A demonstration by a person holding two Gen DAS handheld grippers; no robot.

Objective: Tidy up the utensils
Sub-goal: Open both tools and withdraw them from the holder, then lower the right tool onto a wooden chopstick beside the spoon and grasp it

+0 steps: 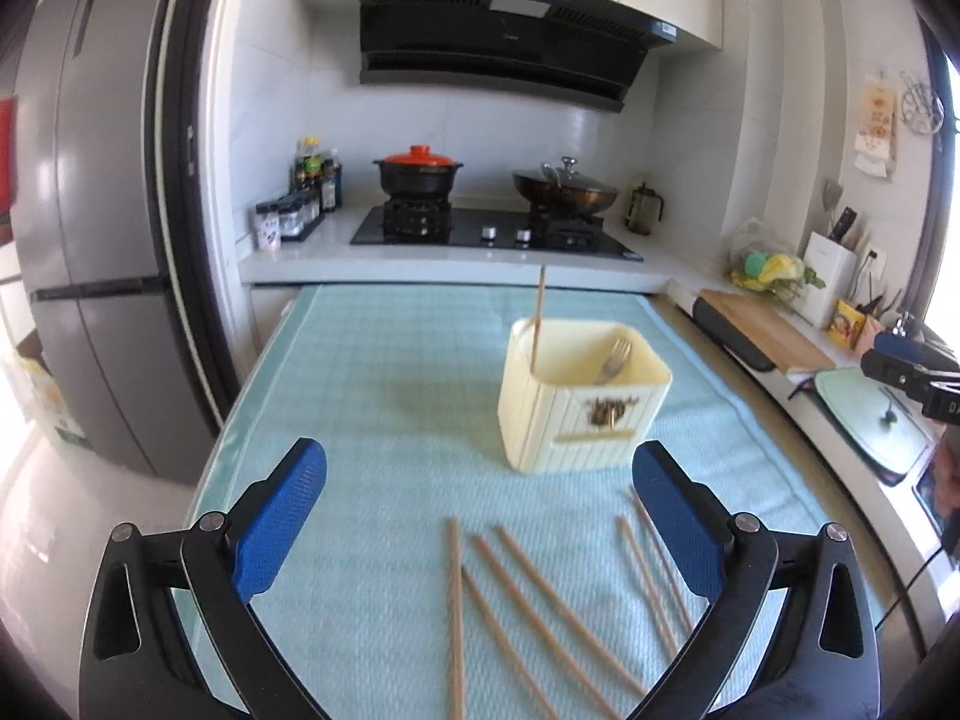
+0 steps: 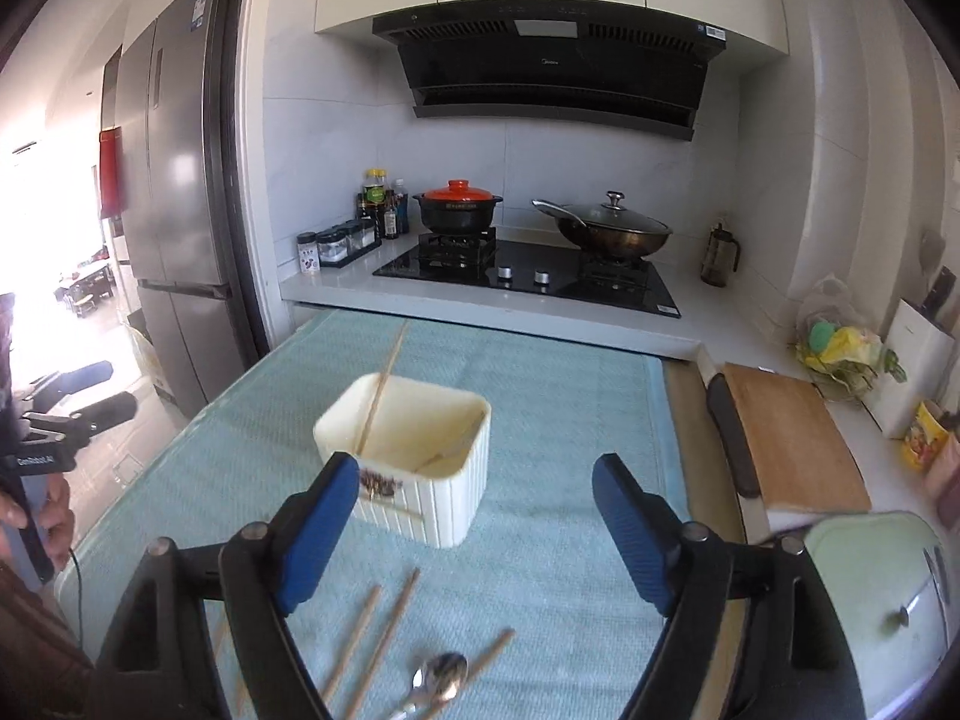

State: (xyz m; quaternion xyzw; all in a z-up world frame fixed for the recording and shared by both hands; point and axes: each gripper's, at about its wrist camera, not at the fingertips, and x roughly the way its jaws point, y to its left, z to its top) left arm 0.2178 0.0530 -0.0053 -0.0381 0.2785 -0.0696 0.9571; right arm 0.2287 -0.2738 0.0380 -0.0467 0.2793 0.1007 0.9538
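A cream ribbed utensil holder (image 1: 579,405) (image 2: 414,468) stands on the light blue mat (image 1: 384,396) (image 2: 558,420). One wooden chopstick (image 1: 538,324) (image 2: 384,387) stands in it, and a metal fork (image 1: 613,360) leans inside. Several loose wooden chopsticks (image 1: 522,594) (image 2: 384,636) lie on the mat near me. A metal spoon (image 2: 435,678) lies among them in the right wrist view. My left gripper (image 1: 480,516) is open and empty above the loose chopsticks. My right gripper (image 2: 474,534) is open and empty, just in front of the holder.
A stove with a red-lidded pot (image 1: 418,174) and a wok (image 1: 564,189) lies behind the mat. A fridge (image 1: 96,228) stands left. A wooden cutting board (image 2: 792,438), a knife block (image 1: 831,276) and a green lid (image 2: 882,606) are on the right counter.
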